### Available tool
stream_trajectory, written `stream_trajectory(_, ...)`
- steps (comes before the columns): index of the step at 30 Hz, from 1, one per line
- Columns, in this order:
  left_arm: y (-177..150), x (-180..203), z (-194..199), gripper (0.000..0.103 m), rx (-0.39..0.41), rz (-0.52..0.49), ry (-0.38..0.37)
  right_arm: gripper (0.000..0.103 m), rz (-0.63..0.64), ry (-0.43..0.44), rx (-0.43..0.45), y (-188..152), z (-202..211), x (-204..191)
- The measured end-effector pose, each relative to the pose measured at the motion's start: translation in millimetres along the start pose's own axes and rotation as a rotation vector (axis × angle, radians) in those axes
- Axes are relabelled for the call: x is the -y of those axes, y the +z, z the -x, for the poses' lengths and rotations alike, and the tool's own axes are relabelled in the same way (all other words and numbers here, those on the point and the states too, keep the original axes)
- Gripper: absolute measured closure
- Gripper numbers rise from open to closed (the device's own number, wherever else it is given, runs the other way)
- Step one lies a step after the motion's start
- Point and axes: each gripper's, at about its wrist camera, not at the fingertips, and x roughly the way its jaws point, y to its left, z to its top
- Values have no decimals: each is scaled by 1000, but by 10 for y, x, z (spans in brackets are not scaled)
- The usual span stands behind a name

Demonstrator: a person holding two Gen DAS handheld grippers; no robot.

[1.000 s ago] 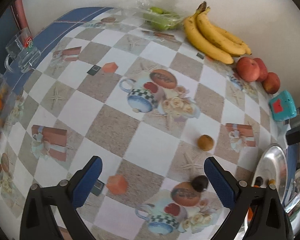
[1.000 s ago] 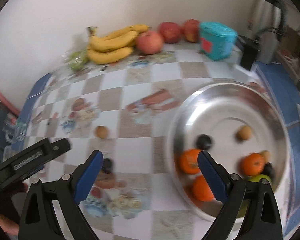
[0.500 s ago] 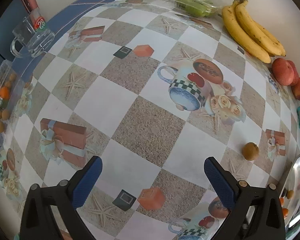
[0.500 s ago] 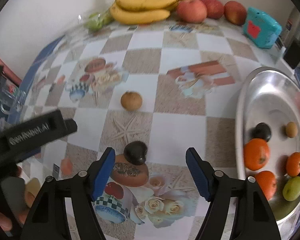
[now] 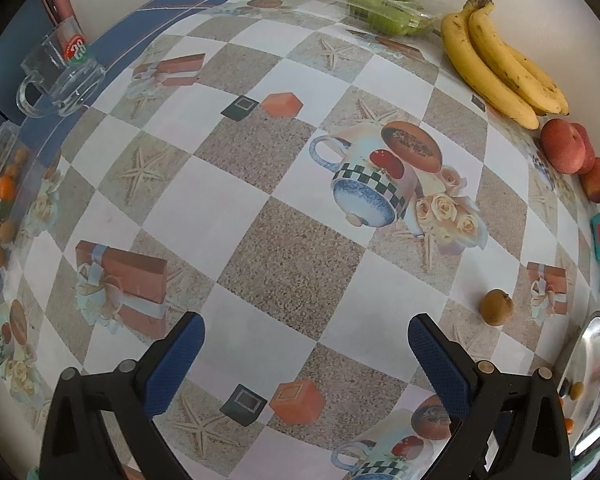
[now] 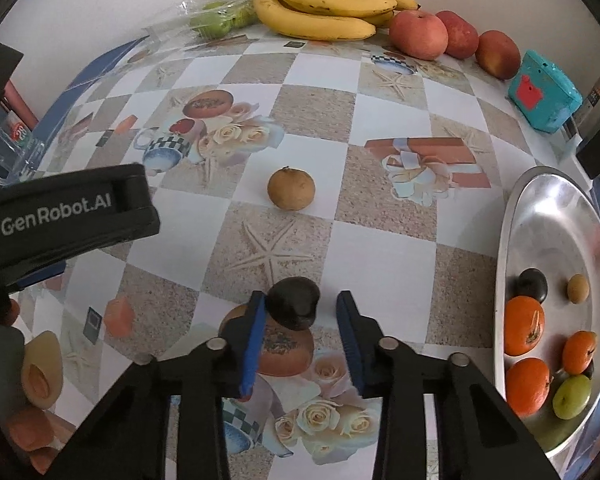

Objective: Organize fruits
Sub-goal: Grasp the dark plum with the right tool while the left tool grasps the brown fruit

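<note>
A small dark fruit (image 6: 294, 306) lies on the patterned tablecloth between the fingers of my right gripper (image 6: 300, 304). The jaws are closing: the left pad (image 6: 256, 320) touches the fruit, while a gap shows at the right pad. Farther out sits a round brown fruit (image 6: 291, 189), seen in the left wrist view as the brown fruit (image 5: 497, 306) at the right. The metal bowl (image 6: 556, 208) at the right holds oranges (image 6: 524, 325), a green fruit and small dark and brown ones. My left gripper (image 5: 304, 340) hangs open over bare cloth.
Bananas (image 6: 324, 12), apples (image 6: 418, 35) and a bag of green fruit (image 6: 212, 20) line the back wall. A teal box (image 6: 544, 96) stands behind the bowl. A glass mug (image 5: 60, 76) sits at the far left edge. The left gripper's black finger (image 6: 68, 216) reaches in from the left.
My right gripper swung left from over the bowl, came down over the dark fruit, and its jaws narrowed around it. The left gripper shifted left and lower, then held still.
</note>
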Motion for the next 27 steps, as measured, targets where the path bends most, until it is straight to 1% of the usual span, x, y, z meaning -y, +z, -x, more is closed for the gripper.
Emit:
stream_trajectory(2, 21, 32, 1, 0, 1, 3, -13, 74, -7, 15, 0, 1, -2, -6)
stream_trajectory(4, 32, 54, 12, 0, 4, 2, -26, 76, -18, 34, -1, -4, 3, -10)
stream_trajectory(7, 40, 138, 54, 0, 16, -12, -40, 76, -26, 49, -4, -4, 11, -12)
stream_trajectory(12, 61, 266, 125, 0, 49, -36, -100, 77, -76, 131, -1, 3, 78, 74)
stream_trajectory(14, 71, 325, 118, 1, 46, -43, -138, 77, -97, 135, 24, 22, 161, 158)
stream_trajectory(18, 70, 445, 62, 3, 29, -50, -200, 77, -147, 108, 68, 41, 299, 391)
stream_trajectory(20, 59, 503, 41, 8, 32, -63, -243, 77, -173, 105, 82, 43, 345, 507)
stream_trajectory(22, 49, 606, 28, 15, 34, -87, -285, 77, -197, 104, 92, 40, 387, 606)
stream_trajectory(24, 54, 723, -3, 21, 35, -107, -309, 77, -215, 101, 102, 41, 428, 691)
stream_trajectory(26, 60, 806, -34, 29, 34, -126, -331, 77, -234, 105, 111, 44, 462, 765)
stream_trajectory(27, 63, 840, -49, 31, 34, -133, -342, 77, -239, 108, 115, 48, 473, 787)
